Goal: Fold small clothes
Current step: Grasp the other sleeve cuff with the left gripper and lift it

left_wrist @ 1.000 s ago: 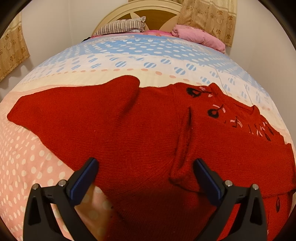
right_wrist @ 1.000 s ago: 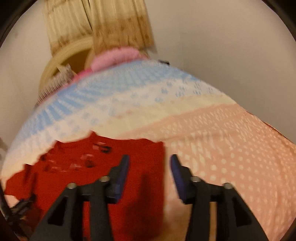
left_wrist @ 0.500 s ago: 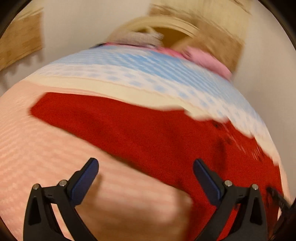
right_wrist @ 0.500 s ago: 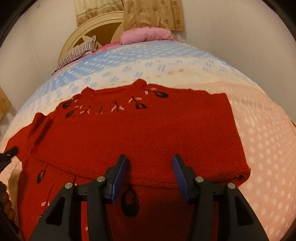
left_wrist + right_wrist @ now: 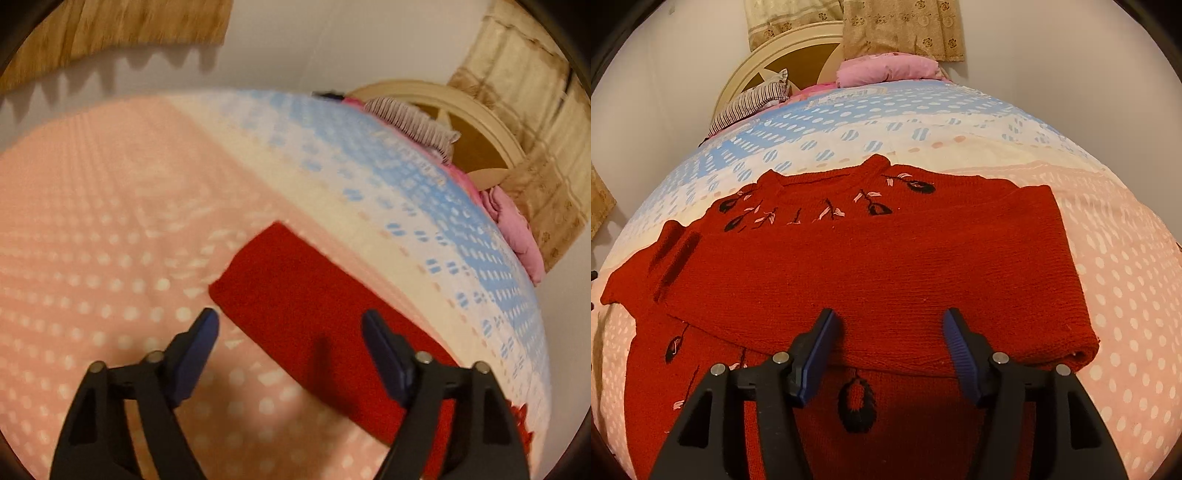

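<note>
A red knitted sweater [image 5: 871, 266] with black and pink embroidery lies flat on the dotted bedsheet [image 5: 1126, 280]. One sleeve is folded across its chest. My right gripper [image 5: 889, 318] hovers over the lower edge of that folded sleeve. Its jaws are opening and the pads press on nothing. In the left wrist view the other sleeve [image 5: 295, 295] stretches out over the pink part of the sheet [image 5: 92, 240]. My left gripper [image 5: 290, 319] hangs just above the sleeve's end. Its jaws are closing with the sleeve below and between them, and no pad touches the cloth.
A striped pillow [image 5: 750, 105] and a pink pillow [image 5: 886, 70] lie at the head of the bed by the cream headboard [image 5: 783, 51]. Patterned curtains [image 5: 901, 26] hang behind. White walls close in on both sides of the bed.
The left gripper swept sideways from the sweater's body to the outstretched sleeve end, rolled, and its jaws narrowed. The right gripper dropped over the folded sleeve, then stayed there, and its jaws widened.
</note>
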Available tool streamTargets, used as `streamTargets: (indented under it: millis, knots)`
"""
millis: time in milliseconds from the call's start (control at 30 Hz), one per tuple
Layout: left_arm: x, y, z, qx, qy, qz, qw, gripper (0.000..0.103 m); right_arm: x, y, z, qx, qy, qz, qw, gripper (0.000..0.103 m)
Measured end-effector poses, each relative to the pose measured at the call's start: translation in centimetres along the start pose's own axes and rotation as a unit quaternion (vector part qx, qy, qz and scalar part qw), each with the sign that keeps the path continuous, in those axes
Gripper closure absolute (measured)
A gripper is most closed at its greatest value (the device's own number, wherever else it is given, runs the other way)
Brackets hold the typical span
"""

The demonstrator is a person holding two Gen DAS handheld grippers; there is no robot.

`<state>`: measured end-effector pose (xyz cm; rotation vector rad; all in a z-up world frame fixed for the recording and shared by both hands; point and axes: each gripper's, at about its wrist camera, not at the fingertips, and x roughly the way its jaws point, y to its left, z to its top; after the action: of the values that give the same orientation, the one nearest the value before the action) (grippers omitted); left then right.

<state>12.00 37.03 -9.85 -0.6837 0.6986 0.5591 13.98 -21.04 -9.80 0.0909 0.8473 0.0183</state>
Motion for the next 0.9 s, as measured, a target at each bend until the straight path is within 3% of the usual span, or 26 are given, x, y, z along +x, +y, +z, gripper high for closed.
streamTargets:
  millis: [67, 167, 233, 300, 367, 533, 700, 833, 900]
  knots:
    - [1.5, 0.9, -0.1, -0.028, 0.027, -0.018, 0.9991, 0.034, 0.0, 0.0, 0.0, 0.0, 0.0, -0.001, 1.0, 0.042]
    - [1.4, 0.7, -0.4, -0.018, 0.009, -0.018, 0.9996, 0.038, 0.0, 0.1, -0.1, 0.0, 0.0, -0.001, 1.0, 0.041]
    - [1.6, 0.3, -0.3, -0.002, 0.005, -0.003, 1.0, 0.048, 0.0, 0.1, -0.1, -0.001, 0.001, -0.002, 1.0, 0.041]
    - [1.9, 0.2, 0.1, 0.009, 0.003, 0.005, 0.9999, 0.079, 0.1, 0.1, -0.1, -0.003, 0.001, -0.004, 1.0, 0.041]
    - [2.3, 0.4, 0.3, 0.014, 0.009, -0.003, 0.9999, 0.09, 0.1, 0.2, -0.1, -0.005, 0.001, -0.005, 1.0, 0.041]
    - [2.2, -0.3, 0.6, 0.032, 0.003, -0.009, 0.9994, 0.094, 0.1, 0.2, -0.1, -0.004, 0.001, -0.005, 1.0, 0.041]
    - [-1.7, -5.3, 0.2, 0.093, -0.05, -0.036, 0.9937, 0.094, 0.1, 0.1, -0.1, -0.002, 0.0, -0.002, 1.0, 0.04]
    - [-6.5, -11.6, -1.9, 0.166, -0.086, -0.101, 0.9772, 0.094, 0.0, -0.1, -0.1, 0.0, -0.001, 0.002, 1.0, 0.04]
    - [-9.2, -15.4, -4.5, 0.218, -0.098, -0.141, 0.9607, 0.094, 0.0, -0.2, -0.1, 0.002, -0.002, 0.004, 1.0, 0.04]
